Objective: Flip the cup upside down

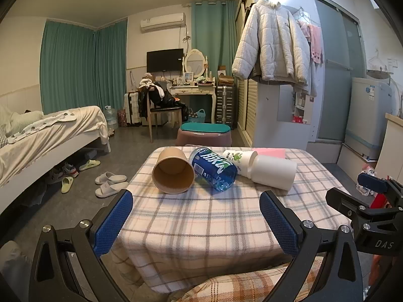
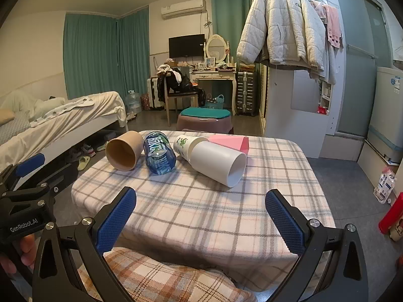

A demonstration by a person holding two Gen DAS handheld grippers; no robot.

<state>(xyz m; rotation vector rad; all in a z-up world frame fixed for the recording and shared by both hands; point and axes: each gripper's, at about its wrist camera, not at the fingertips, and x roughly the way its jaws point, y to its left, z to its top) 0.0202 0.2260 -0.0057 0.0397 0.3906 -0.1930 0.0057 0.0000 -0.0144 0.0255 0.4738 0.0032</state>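
On the plaid-covered table (image 1: 201, 221) (image 2: 214, 214) lie three cups on their sides. A brown paper cup (image 1: 173, 171) (image 2: 123, 154) lies at the left, mouth toward me. A blue printed cup (image 1: 214, 168) (image 2: 159, 156) lies next to it. A plain white cup (image 1: 273, 172) (image 2: 217, 162) lies at the right, with a printed white cup (image 1: 238, 158) (image 2: 185, 144) behind it. My left gripper (image 1: 196, 222) is open and empty, short of the cups. My right gripper (image 2: 201, 222) is open and empty, also short of them.
A pink box (image 2: 230, 142) lies behind the white cups. A stool with a green cushion (image 1: 205, 133) stands beyond the table. A bed (image 1: 45, 136) is at the left, slippers (image 1: 110, 183) on the floor. A red object (image 2: 391, 216) stands at the right.
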